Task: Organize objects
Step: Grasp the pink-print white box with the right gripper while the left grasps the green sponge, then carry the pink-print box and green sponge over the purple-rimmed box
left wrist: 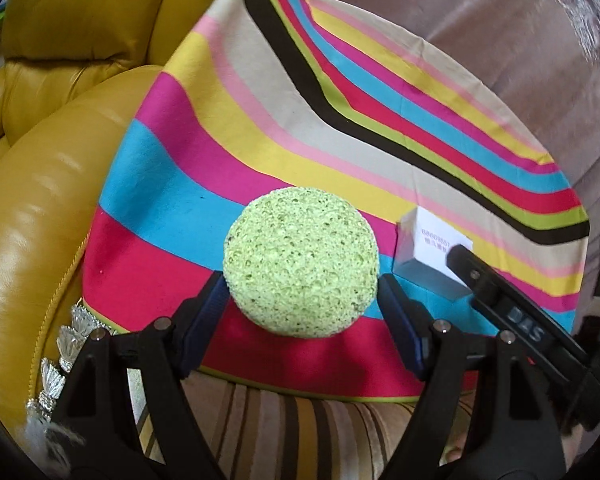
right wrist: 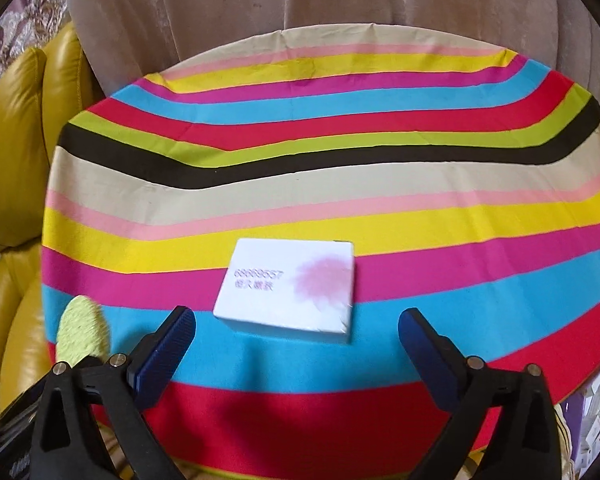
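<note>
A green sponge ball sits between the blue pads of my left gripper, which is shut on it just above the near edge of the striped tablecloth. A white box with a pink flower print lies flat on the blue stripe. My right gripper is open wide just in front of the box, its pads clear of it on both sides. The same box shows to the right of the ball in the left wrist view. In the right wrist view the ball appears blurred at the lower left.
A round table under the striped cloth fills both views. A yellow leather armchair stands close on the left, and a pale curtain hangs behind the table. A striped rug lies below the near edge.
</note>
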Demonstrator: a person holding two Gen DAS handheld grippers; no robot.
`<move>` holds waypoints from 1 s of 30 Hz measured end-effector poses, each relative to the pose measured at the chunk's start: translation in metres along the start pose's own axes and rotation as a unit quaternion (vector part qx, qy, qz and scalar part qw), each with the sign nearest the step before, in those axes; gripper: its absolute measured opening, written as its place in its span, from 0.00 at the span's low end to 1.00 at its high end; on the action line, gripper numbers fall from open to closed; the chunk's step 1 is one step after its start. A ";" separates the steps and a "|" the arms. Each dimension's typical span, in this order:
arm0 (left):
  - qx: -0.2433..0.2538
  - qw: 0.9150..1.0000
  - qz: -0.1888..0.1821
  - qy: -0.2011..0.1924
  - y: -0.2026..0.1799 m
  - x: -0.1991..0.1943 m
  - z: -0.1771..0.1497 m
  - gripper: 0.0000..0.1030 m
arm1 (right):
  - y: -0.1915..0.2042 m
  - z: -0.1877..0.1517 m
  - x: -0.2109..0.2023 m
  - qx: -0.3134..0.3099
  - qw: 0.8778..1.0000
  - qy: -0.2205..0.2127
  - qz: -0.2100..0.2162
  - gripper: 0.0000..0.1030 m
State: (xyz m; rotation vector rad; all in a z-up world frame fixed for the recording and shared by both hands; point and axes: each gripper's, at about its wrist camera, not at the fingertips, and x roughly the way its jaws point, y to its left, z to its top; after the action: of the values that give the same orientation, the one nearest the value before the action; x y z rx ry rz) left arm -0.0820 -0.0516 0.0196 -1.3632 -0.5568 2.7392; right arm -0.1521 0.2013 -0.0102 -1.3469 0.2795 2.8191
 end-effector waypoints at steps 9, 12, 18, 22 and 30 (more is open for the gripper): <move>-0.016 1.000 -0.018 0.002 0.008 0.007 0.003 0.76 | 0.011 0.011 0.034 0.009 0.999 0.024 -0.039 1.00; -0.022 1.000 -0.021 0.006 0.010 0.009 0.004 0.76 | 0.012 0.012 0.042 0.006 0.998 0.034 -0.049 1.00; -0.020 1.000 -0.023 0.006 0.009 0.010 0.004 0.76 | 0.015 0.012 0.056 -0.006 0.997 0.055 -0.059 1.00; -0.018 1.000 -0.023 0.006 0.008 0.011 0.004 0.76 | 0.016 0.011 0.061 -0.011 0.996 0.065 -0.063 0.94; -0.012 1.000 -0.021 0.004 0.009 0.012 0.003 0.76 | 0.016 0.010 0.060 -0.015 0.995 0.071 -0.062 0.90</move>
State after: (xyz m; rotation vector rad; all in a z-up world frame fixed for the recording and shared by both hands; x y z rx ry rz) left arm -0.0904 -0.0583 0.0092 -1.3497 -0.6131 2.7014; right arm -0.1990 0.1828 -0.0485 -1.5170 0.1474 2.6428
